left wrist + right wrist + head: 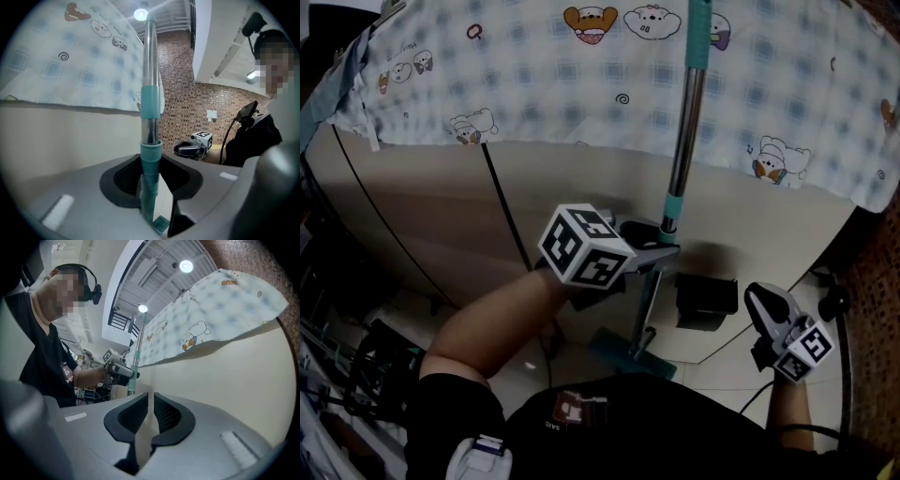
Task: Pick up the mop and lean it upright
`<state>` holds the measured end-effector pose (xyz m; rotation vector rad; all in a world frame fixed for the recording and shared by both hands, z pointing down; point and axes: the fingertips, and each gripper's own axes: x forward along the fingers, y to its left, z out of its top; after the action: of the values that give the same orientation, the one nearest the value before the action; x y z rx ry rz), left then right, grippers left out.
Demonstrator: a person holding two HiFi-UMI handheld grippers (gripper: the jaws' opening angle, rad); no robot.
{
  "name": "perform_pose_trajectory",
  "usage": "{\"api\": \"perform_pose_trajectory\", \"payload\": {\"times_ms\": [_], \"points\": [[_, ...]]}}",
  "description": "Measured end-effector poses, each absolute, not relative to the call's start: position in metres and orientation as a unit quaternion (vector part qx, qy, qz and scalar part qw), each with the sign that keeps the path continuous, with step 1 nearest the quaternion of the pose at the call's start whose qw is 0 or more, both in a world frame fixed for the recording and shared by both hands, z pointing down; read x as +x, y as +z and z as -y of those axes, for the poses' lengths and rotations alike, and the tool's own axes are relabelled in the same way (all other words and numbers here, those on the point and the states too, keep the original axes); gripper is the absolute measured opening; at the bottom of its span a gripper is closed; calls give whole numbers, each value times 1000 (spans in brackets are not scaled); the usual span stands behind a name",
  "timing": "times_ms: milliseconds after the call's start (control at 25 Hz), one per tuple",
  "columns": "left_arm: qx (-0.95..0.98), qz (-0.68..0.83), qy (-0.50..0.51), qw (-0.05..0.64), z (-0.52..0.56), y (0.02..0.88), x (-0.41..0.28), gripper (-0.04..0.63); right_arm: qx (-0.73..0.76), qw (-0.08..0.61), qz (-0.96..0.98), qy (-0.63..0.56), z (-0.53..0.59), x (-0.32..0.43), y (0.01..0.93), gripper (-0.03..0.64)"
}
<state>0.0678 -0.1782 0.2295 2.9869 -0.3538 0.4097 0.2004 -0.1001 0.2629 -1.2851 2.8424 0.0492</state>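
Clamps the left gripper (661, 246) on the one mop (684, 141) at its teal collar (672, 208), pole upright before the wall (581, 197) and one cartoon cloth (534, 75). Only from the head view: mop head (628, 354) low by the tiles (722, 370), one dark box (707, 302); only from the left gripper view: brick wall (187, 93). Two grippers in all, right gripper (759, 298) well apart from the mop, jaws almost together on nothing.

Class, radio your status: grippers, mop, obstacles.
Left gripper shut on mop handle. Right gripper shut, empty. Mop near upright, head on floor. Dark box beside.
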Motion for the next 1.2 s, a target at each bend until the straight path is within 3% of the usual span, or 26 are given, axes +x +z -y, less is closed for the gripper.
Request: {"api": "perform_pose_trajectory", "payload": {"times_ms": [520,760,1200], "points": [[966,145,204,73,190,341,67,127,-416,16,-909,-35,106,197,289,52],[947,166,252,108,204,454,67,127,-414,-10,-909,-51,115,206,329,52],[905,171,376,105,195,701,79,127,-420,19,-902,-93,122,222,382,52]]}}
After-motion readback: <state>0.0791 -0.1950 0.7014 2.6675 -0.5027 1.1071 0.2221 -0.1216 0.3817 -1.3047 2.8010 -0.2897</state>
